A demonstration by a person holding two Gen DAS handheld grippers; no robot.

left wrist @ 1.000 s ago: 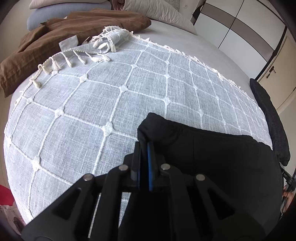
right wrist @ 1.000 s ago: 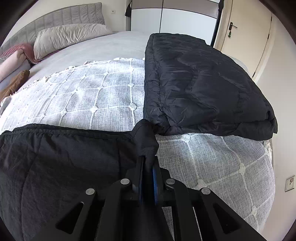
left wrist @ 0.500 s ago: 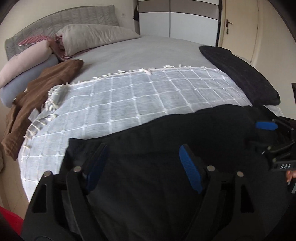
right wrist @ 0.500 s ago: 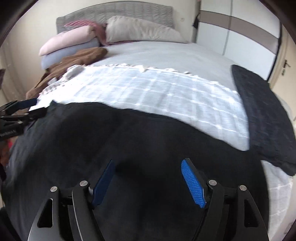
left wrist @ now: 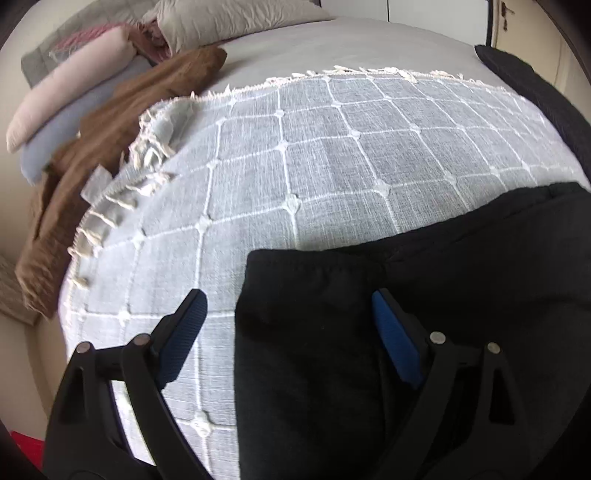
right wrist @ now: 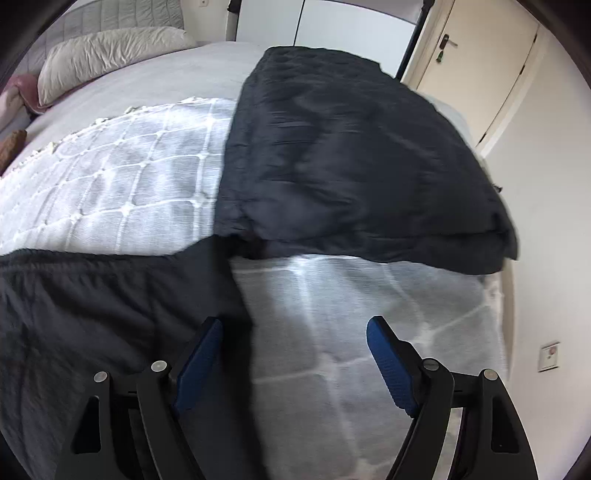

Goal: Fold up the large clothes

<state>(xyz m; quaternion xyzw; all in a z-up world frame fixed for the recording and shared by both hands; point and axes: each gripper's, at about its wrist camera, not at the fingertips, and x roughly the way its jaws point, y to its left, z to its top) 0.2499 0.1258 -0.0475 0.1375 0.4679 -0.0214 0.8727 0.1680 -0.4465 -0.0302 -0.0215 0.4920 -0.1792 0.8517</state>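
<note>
A black garment [left wrist: 406, 332] lies flat on a grey checked bedspread [left wrist: 332, 155]. In the left wrist view its left edge and upper-left corner run between my open fingers. My left gripper [left wrist: 286, 314] is open and empty just above that corner. In the right wrist view the same garment [right wrist: 110, 325] fills the lower left, and its right edge passes by the left finger. My right gripper [right wrist: 295, 343] is open and empty, straddling that edge and the bedspread [right wrist: 351, 332].
A folded dark quilt [right wrist: 351, 155] lies on the bed's right side, touching the garment's far right corner. A brown blanket [left wrist: 122, 122], pillows [left wrist: 229, 18] and rolled cushions [left wrist: 66, 96] sit at the head end. A wardrobe and a door [right wrist: 480, 66] stand beyond.
Both grippers were shut on the garment's corners a second ago. They let go and opened half a second ago, then swung down over the garment's left and right edges.
</note>
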